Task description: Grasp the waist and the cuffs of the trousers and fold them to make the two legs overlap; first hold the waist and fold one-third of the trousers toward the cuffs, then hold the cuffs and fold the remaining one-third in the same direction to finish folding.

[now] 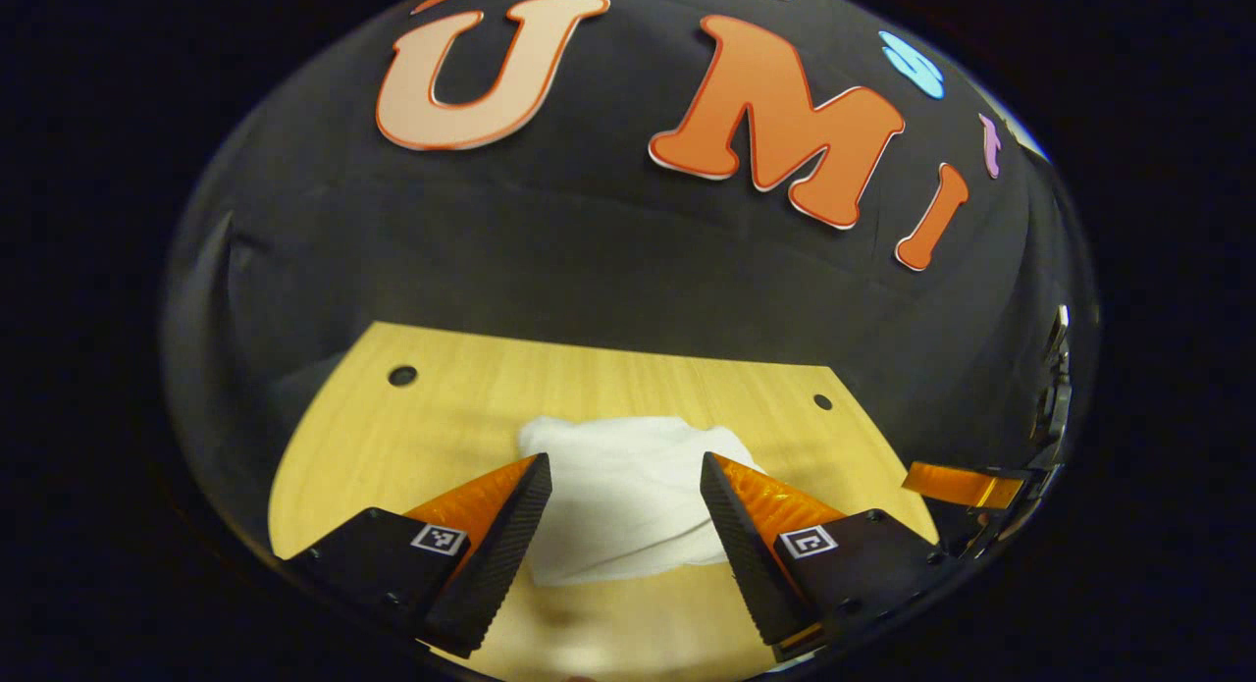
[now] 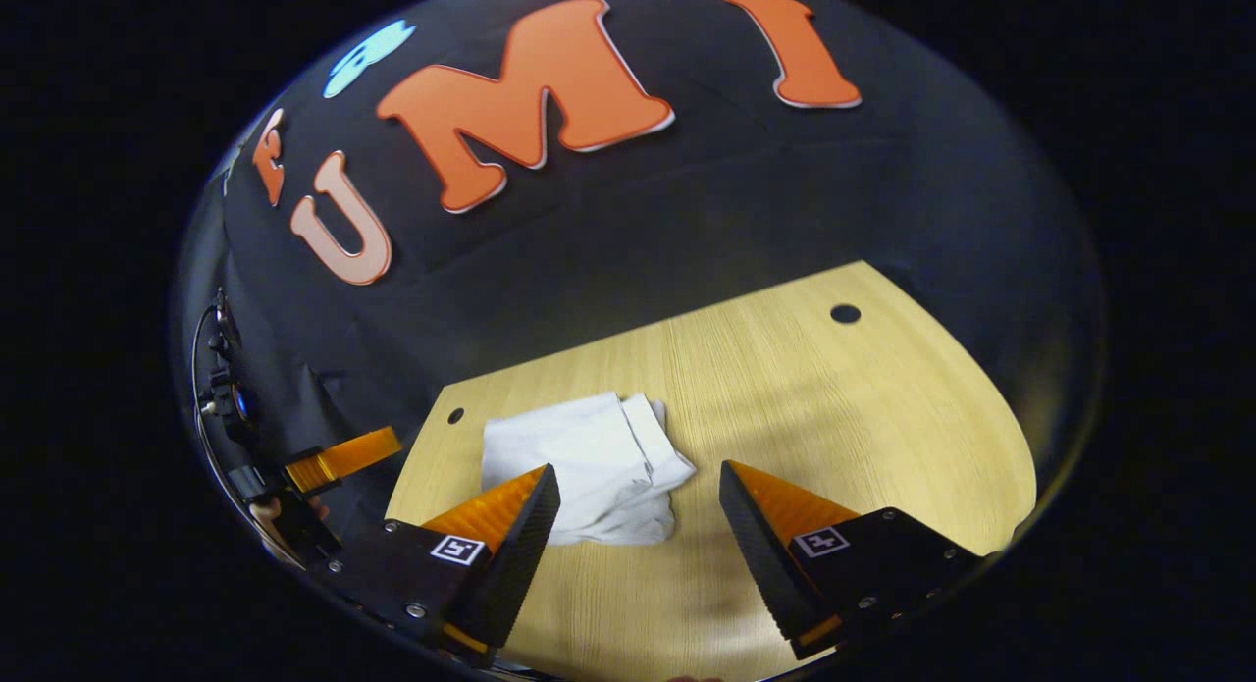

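in the left gripper view, the left gripper [image 1: 626,476] is held wide apart above the wooden table [image 1: 392,437], and the folded white trousers [image 1: 628,496] are seen between its fingers. in the right gripper view, the right gripper [image 2: 638,486] is spread wide and holds nothing; the trousers [image 2: 579,461] are laid on the table [image 2: 834,417], to the left, behind its left finger.

I am looking out over a pale wood table [image 1: 412,437] whose grain is running away from me toward a black cloth wall [image 1: 589,260], and the cloth is hanging in soft creases and dropping behind the table's far edge. Two small dark holes are sitting near the table's far corners, one at each side [image 1: 402,375] [image 1: 822,401], and in the right gripper view the same top [image 2: 863,417] is slanting up to the right. Light is falling from above, brightening the wood, while the wall [image 2: 628,231] is staying dim.
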A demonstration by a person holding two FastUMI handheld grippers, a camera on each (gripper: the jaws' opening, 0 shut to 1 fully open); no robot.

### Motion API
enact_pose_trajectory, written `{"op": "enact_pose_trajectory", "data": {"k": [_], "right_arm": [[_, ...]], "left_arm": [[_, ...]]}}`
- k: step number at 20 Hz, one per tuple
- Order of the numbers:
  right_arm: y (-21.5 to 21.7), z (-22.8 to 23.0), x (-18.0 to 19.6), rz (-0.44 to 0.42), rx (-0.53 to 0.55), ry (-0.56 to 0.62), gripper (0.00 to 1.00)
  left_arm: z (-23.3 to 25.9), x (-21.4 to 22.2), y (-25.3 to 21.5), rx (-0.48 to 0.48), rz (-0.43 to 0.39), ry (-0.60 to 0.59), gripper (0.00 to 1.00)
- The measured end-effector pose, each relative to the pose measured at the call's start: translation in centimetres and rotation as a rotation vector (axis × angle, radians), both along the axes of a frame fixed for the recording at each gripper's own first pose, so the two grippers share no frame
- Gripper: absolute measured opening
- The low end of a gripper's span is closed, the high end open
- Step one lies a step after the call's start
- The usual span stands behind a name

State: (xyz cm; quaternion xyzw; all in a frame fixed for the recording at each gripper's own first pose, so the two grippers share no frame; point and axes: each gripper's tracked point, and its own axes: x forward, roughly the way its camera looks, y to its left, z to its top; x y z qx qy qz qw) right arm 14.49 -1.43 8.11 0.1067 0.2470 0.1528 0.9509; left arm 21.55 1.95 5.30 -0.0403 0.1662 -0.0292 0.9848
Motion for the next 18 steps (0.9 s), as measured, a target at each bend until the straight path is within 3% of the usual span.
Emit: {"op": "enact_pose_trajectory", "data": {"k": [5,10,14,18], "right_arm": [[2.3,6.0,-0.7,-0.031,0.013,-0.234,0.98],[3.1,8.4,-2.5,-0.047,-0.044,-0.464,0.98],[5.1,7.6,-3.9,-0.048,-0.078,-0.505,0.98],[6.9,7.1,-5.8,-0.089,-0.082,-0.511,0.98]], "left_arm": [[4.3,-2.2,6.6,0.091,0.065,-0.151,1.0],[4.9,-4.2,10.5,0.047,0.107,-0.214,1.0],[5.0,-4.8,15.5,0.093,0.184,-0.25,1.0],[5.9,-5.8,18.3,0.095,0.177,-0.296,1.0]]}}
